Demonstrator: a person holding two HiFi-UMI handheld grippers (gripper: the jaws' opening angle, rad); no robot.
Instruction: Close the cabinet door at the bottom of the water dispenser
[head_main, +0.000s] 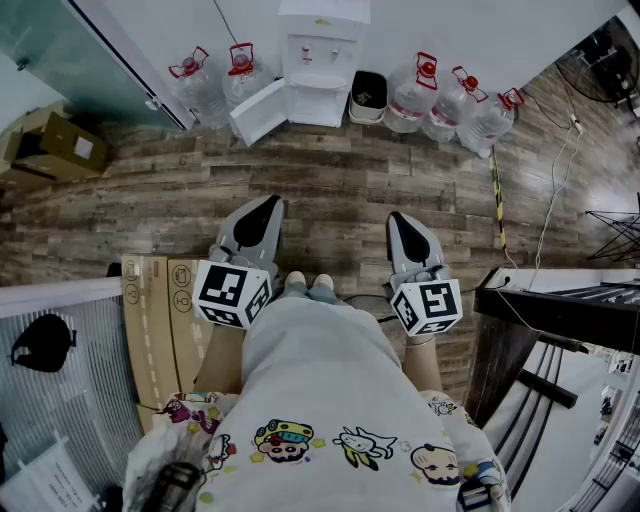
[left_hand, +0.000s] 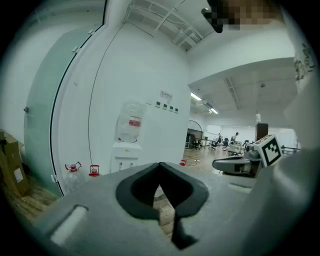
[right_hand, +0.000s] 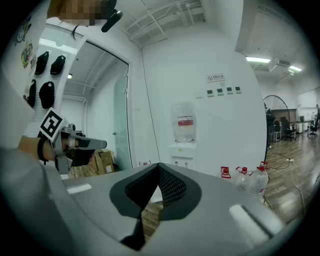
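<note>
From the left: brown cardboard boxes (head_main: 50, 145) by the glass partition (head_main: 60, 40), then 2 water jugs (head_main: 207, 88) against the wall. Right next to them is the white water dispenser (head_main: 320, 55), w/ its bottom cabinet door (head_main: 258, 112) hanging wide open, swung out on the jug side. There's a small black bin (head_main: 369, 95) just beside the dispenser on the other side, then 3 bottles (head_main: 455, 105) w/ red caps.

The person is standing well back on the wood floor (head_main: 340, 180), facing the dispenser. The left gripper (head_main: 271, 202) has its jaws pressed together, nothing in them. The right gripper (head_main: 396, 217) is the same deal, jaws together and empty. Both are held out front, tipped a bit down, and well apart from the door. Black table (head_main: 560, 300) on the far right.
</note>
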